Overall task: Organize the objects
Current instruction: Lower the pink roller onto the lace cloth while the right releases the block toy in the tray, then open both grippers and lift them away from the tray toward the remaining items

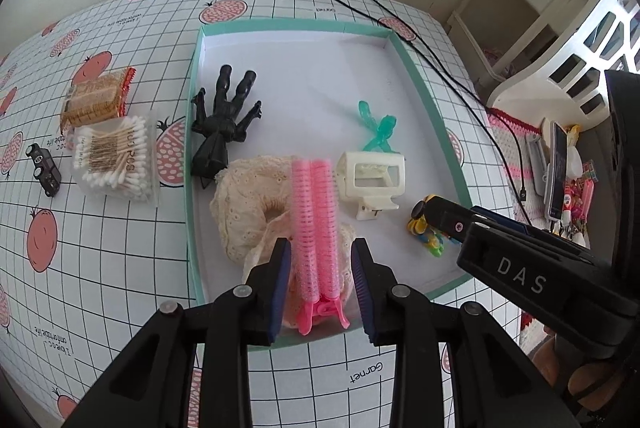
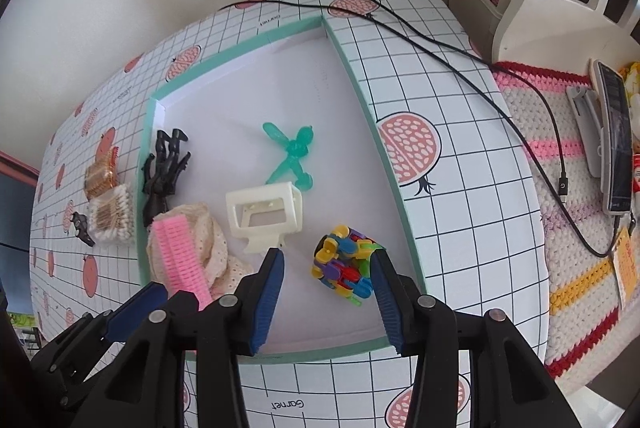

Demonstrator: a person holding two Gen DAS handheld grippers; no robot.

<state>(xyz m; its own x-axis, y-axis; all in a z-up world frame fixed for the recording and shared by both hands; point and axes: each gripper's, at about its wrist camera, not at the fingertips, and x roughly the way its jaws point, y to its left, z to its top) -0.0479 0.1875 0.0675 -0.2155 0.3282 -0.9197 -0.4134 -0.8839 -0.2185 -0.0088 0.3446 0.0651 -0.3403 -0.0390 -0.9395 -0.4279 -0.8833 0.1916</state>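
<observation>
A shallow green-edged tray (image 1: 192,131) is seen lying on a grid-patterned tablecloth (image 1: 100,288), and most of the items are already gathered inside it. The left gripper (image 1: 320,268) is held wide open, low in the centre of the left wrist frame, with its two blue pads standing either side of a pink hair roller clip (image 1: 314,224); no contact with either pad can be made out. The clip's long axis is noted to run straight up the frame, in line with the fingers, its pinch handles nearest the camera, and it rests on a cream lace scrunchie (image 1: 248,199). The right gripper (image 2: 330,292) is likewise open, at the lower centre of its own frame, bracketing a multicoloured block toy (image 2: 344,268) near the tray's right wall; the right-hand pad appears to touch or nearly touch the toy (which of the two cannot be settled). A white claw clip (image 1: 372,179), a teal hair clip (image 1: 378,131) and a black toy figure (image 1: 222,119) are recorded further up the tray. Outside it, at the left of the frame, a box of cotton swabs (image 1: 116,159), a snack packet (image 1: 96,99) and a small black toy car (image 1: 44,169) are left on the cloth. The left gripper is judged the nearer to these.
</observation>
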